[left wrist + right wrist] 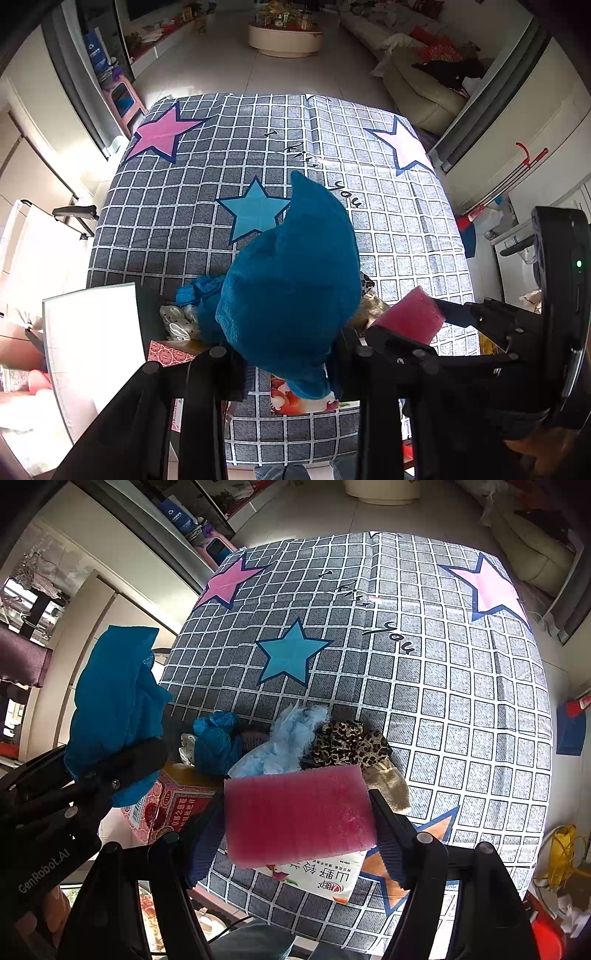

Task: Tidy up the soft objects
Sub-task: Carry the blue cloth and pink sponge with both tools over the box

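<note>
My left gripper [284,354] is shut on a teal blue cloth [291,280] and holds it up above the table; it also shows in the right wrist view [114,698]. My right gripper [297,827] is shut on a pink foam sponge [295,816], seen at the right of the left wrist view [410,314]. Below lies a pile of soft things: a crumpled teal cloth [216,738], a light blue fluffy piece [284,738], a leopard print cloth [347,744] and a beige knit piece [388,784].
The table carries a grey checked cloth with stars [424,686]. A red printed box [177,805] stands at its near left edge, and a white packet with red print [325,878] lies near the front. A white board [92,350] stands at the left.
</note>
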`<state>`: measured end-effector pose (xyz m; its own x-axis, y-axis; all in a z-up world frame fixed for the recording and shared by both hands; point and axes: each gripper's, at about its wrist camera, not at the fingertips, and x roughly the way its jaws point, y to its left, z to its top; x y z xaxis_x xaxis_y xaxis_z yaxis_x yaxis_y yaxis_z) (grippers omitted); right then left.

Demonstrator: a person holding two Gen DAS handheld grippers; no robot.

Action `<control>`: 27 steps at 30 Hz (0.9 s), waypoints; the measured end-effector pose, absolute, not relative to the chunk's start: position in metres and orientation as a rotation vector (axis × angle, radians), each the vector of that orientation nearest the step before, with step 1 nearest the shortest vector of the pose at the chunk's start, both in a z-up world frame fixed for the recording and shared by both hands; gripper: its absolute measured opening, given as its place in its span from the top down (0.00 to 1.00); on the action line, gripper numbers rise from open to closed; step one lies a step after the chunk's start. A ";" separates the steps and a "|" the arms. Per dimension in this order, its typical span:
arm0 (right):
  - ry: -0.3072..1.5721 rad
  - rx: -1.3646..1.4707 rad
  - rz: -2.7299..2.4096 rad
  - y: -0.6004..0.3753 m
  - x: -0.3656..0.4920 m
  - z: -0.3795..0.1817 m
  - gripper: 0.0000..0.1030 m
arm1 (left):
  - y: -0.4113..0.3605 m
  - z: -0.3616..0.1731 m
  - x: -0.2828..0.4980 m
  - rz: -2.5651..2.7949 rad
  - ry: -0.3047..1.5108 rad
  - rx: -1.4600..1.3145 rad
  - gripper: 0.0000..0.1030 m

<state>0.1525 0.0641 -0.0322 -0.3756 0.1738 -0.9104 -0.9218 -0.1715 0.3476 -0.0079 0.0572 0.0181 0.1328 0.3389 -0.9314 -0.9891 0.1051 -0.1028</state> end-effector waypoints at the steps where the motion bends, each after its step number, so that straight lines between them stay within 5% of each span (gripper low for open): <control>1: 1.242 -0.953 1.677 0.064 0.149 -0.030 0.28 | 0.055 0.021 -0.015 1.220 0.894 -0.945 0.68; 27: 1.028 -1.192 1.958 0.045 -0.020 0.013 0.28 | -0.036 0.005 -0.180 1.549 0.813 -1.115 0.68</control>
<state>-0.0203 0.0448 0.0134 -0.4017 0.1074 -0.9095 -0.8096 -0.5058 0.2978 -0.1804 -0.0364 0.0054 -0.0544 0.3418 -0.9382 -0.9663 -0.2546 -0.0368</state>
